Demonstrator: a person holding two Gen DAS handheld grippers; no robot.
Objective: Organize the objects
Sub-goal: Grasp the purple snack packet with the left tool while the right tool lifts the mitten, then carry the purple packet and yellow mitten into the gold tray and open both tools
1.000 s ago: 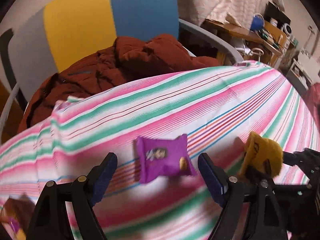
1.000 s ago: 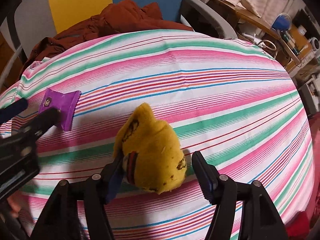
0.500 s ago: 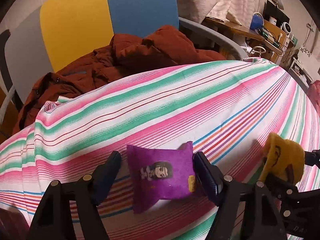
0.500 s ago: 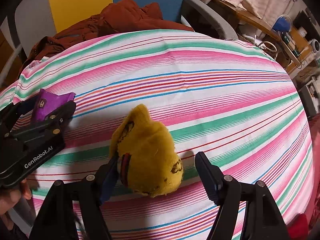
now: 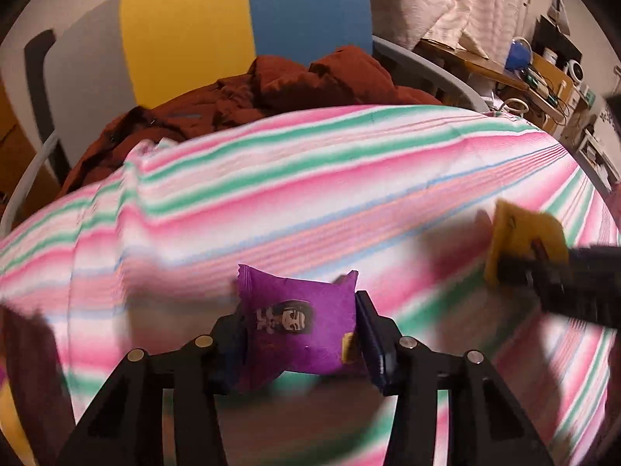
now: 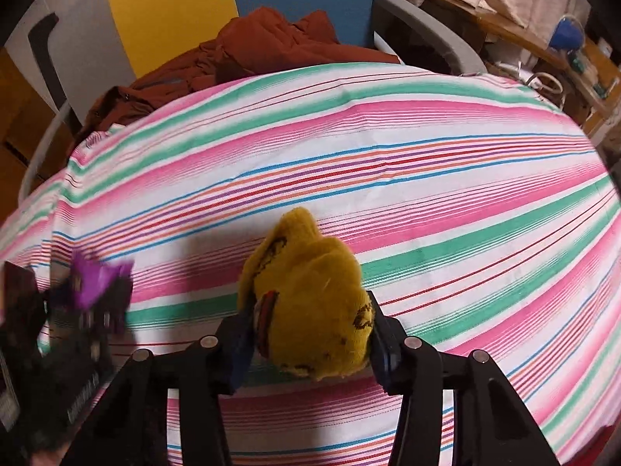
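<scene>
A purple snack packet (image 5: 299,322) with a cartoon face sits pinched between the fingers of my left gripper (image 5: 300,334), which is shut on it above the striped cloth (image 5: 310,178). In the right wrist view, my right gripper (image 6: 310,334) is shut on a yellow stuffed sock (image 6: 310,306) with dark markings. The left wrist view shows the yellow sock (image 5: 524,237) again at the far right, blurred, in the other gripper. The purple packet (image 6: 97,279) appears blurred at the left edge of the right wrist view.
The pink, green and white striped cloth (image 6: 388,178) covers a rounded table. Behind it a rust-brown garment (image 5: 271,89) lies on a grey chair with yellow and blue panels (image 5: 240,23). A cluttered wooden desk (image 5: 524,73) stands at the far right.
Both grippers have closed: the left on the purple packet, the right on the yellow sock. The left view is now blurred from motion, with the packet raised off the cloth.
</scene>
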